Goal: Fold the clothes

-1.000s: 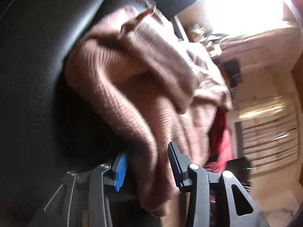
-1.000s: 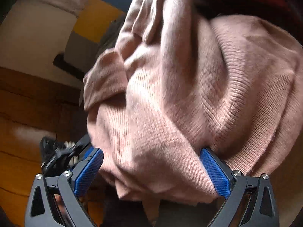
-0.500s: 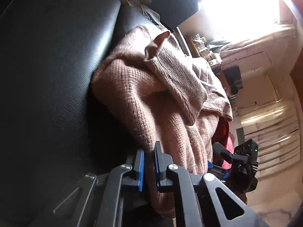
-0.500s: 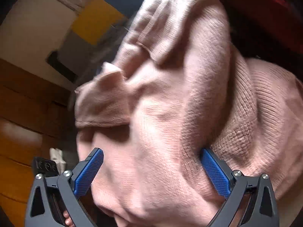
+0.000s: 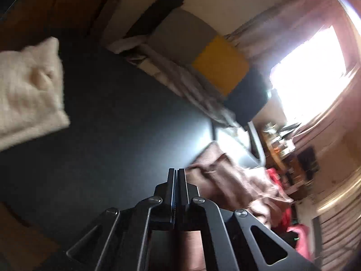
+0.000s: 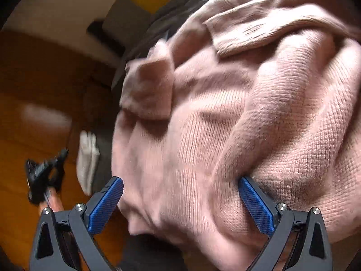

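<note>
Pink knit, a rumpled sweater (image 6: 237,124), fills the right wrist view and lies bunched on the black leather seat (image 5: 117,135); in the left wrist view it sits off to the right of the fingers (image 5: 230,180). The right gripper (image 6: 180,205) stands wide, its blue pads (image 6: 106,205) on either side of a thick roll of the knit without pinching it. The left gripper (image 5: 176,180), which half a second ago was closing against the sweater's edge, now has its fingers pressed together with no cloth seen between them and has swung away toward a cream folded cloth (image 5: 29,90) on the seat. The sweater looks free of both claws and is not yet flat or folded.
</note>
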A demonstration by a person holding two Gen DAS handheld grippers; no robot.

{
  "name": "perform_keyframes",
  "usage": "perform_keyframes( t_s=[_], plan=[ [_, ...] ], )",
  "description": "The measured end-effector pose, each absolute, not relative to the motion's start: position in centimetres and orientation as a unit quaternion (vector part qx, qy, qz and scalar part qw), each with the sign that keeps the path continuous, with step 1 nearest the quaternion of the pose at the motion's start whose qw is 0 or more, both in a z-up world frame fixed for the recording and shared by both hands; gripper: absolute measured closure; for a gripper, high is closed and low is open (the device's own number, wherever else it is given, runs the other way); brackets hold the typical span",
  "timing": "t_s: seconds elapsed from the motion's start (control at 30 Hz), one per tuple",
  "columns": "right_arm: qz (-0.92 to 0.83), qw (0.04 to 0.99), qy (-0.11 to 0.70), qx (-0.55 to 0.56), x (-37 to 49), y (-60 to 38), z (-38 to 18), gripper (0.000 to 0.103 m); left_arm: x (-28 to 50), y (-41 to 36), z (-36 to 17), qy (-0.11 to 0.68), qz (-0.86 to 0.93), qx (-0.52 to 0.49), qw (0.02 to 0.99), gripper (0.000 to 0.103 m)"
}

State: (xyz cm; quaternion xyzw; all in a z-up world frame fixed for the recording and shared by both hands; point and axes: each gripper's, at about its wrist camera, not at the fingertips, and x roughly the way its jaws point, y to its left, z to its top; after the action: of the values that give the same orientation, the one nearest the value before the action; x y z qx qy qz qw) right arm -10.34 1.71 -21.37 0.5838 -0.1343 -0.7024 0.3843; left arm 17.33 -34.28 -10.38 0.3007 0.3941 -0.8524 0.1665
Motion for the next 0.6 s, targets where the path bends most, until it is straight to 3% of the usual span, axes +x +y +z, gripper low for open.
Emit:
perform_keyframes(
  t_s=[0.1,0.23,0.43,0.5,0.53,0.6],
  plan=[
    [-0.720,0.368,-0.070,0.585,-9.9,1.9,-21.4,0.000,16.9,-32.9,-13.8,0.401,-0.833,0.350,0.150,0.084],
    [-0.753,0.331,-0.083,0.563,-9.5,4.0,-20.3,0.000,15.1,-29.4,-17.7,0.443,-0.811,0.377,0.063,0.069],
    [-0.785,0.316,-0.082,0.527,-10.7,6.4,-19.7,0.000,10.7,-24.8,-20.5,0.456,-0.781,0.426,-0.004,0.060],
    [-0.786,0.309,-0.071,0.530,-11.2,6.7,-20.1,0.000,10.0,-24.0,-20.4,0.439,-0.787,0.433,-0.010,0.060],
    [-0.786,0.302,-0.065,0.535,-11.4,6.8,-20.4,0.000,9.6,-23.6,-20.3,0.429,-0.791,0.435,-0.014,0.067],
    [-0.785,0.299,-0.054,0.539,-11.7,7.0,-20.8,0.000,8.9,-23.2,-19.9,0.405,-0.804,0.436,0.002,0.094]
  ],
)
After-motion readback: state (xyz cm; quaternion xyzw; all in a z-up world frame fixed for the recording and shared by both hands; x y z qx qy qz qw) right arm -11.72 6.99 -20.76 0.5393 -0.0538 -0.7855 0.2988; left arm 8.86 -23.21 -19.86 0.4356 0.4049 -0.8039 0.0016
